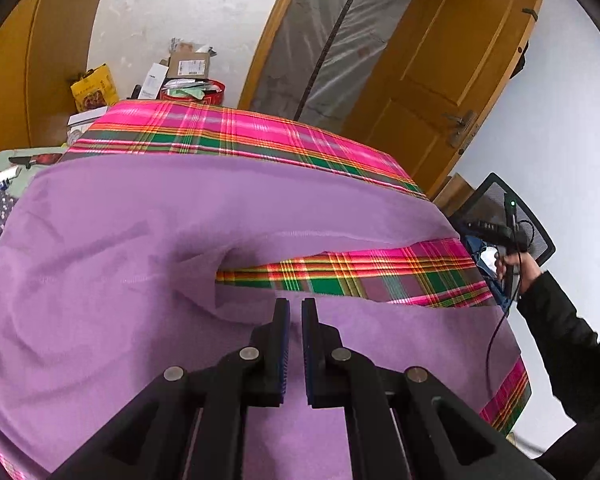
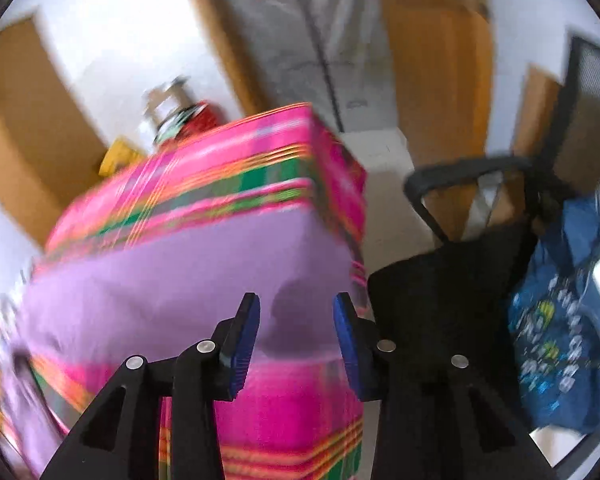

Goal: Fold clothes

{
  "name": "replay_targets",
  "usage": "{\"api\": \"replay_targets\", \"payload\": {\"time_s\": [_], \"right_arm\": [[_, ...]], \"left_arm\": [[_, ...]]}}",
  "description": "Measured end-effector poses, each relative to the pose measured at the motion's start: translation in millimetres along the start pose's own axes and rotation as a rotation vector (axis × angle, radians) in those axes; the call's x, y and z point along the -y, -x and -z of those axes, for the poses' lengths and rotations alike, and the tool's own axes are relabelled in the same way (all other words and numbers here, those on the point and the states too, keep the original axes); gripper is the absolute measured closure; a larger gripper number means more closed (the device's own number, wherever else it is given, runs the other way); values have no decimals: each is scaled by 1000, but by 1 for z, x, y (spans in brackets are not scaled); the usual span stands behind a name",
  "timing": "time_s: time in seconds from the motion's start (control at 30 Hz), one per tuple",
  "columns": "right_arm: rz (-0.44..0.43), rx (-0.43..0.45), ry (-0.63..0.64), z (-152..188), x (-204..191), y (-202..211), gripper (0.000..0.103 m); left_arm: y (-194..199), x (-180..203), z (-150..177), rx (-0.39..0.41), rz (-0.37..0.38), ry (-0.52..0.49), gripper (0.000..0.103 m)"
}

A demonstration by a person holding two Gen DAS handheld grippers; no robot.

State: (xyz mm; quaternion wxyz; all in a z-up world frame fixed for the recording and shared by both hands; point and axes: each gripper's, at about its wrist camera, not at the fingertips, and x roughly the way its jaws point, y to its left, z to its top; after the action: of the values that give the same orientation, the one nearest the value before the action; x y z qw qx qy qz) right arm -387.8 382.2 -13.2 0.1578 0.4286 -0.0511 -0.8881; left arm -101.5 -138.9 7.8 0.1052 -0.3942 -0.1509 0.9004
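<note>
Black linkage arms and blue-padded fingers point(image 1: 285, 344) fill the bottom of the left wrist view: the left gripper point(image 1: 295, 308) has its jaws drawn almost together, only a thin slit between the pads, hovering over the lilac garment point(image 1: 140, 248) without any cloth visibly pinched between them. That garment lies spread across the pink plaid tablecloth point(image 1: 236, 130), one fold turned so a strip of plaid shows through a gap just beyond the fingertips. Only this view shows the person's right hand point(image 1: 512, 268), dark-sleeved, out past the table's right edge, holding the other tool's handle with a cable hanging from it; it also shows the clutter of boxes point(image 1: 188, 68) behind the table and the wooden door point(image 1: 452, 68). The right wrist view is smeared with motion blur. It shows the right gripper point(image 2: 296, 312) with jaws standing well apart and nothing between them, above the near corner of the lilac cloth, and, uniquely, a black mesh chair point(image 2: 480, 216) with a blue printed bag point(image 2: 560, 340) beside the table.
</note>
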Motion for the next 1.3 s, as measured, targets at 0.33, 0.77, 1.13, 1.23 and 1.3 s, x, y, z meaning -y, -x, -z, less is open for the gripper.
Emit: {"api": "replay_targets", "payload": {"time_s": [0.33,0.77,1.13,1.23,1.3], "right_arm": [[-48,-17,465,17,-160,-5,64],[13,-178,448,41,-154,-20,70],[-159,-72,481,59,-267,-3,70],[-168,-87,515,60,-308,-23,70],[-159,-98,520,58,-328,-38,70]], "left_arm": [[6,3,3,28,-30,3,98],[16,-34,12,44,-74,85,98],[13,-39,23,41,-99,111,98],[19,-40,30,45,-113,110,98],[25,-45,35,48,-120,128,98]]}}
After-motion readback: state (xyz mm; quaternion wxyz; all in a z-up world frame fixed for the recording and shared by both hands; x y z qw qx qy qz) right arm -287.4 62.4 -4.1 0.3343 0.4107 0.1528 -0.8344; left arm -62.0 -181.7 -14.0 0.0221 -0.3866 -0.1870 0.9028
